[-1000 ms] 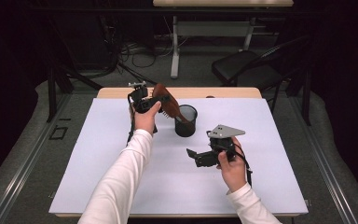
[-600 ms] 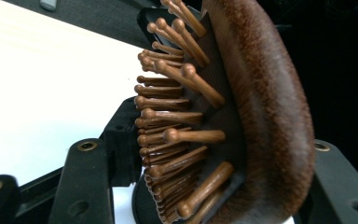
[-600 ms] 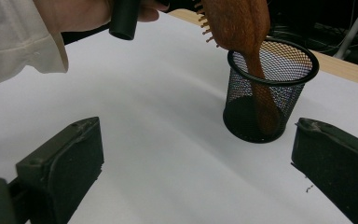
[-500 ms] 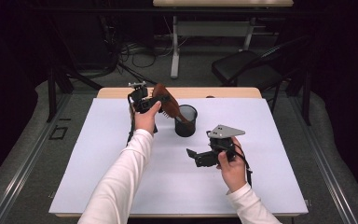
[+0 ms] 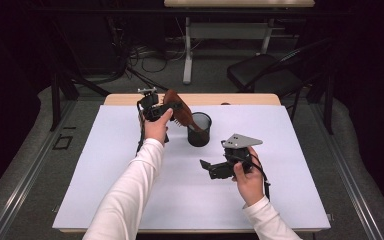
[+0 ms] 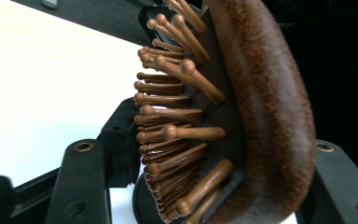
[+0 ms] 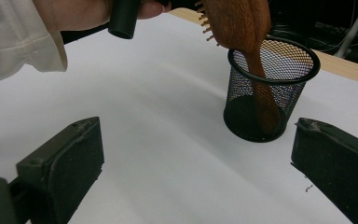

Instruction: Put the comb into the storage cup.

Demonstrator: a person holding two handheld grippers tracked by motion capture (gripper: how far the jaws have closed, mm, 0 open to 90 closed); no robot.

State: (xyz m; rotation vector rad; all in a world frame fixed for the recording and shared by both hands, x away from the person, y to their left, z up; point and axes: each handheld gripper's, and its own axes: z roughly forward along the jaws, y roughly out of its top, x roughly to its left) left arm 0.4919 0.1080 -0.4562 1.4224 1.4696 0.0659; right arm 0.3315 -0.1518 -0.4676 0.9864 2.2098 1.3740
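Hairbrush [image 5: 177, 110] — handle in mesh cup [image 5: 199, 129] | left gripper [image 5: 166, 107] jaws easing open

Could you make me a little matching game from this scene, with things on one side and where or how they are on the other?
Things:
1. wooden hairbrush
2. black mesh cup
3. right tool
4. white mat

States:
A. covers the tabletop
B. stands upright on the mat
C. jaws wide apart, nothing between them
D. handle down in the cup, head leaning out between the left tool's jaws, which have just been opening

Pairs: 1-D, 2-B, 3-C, 4-A
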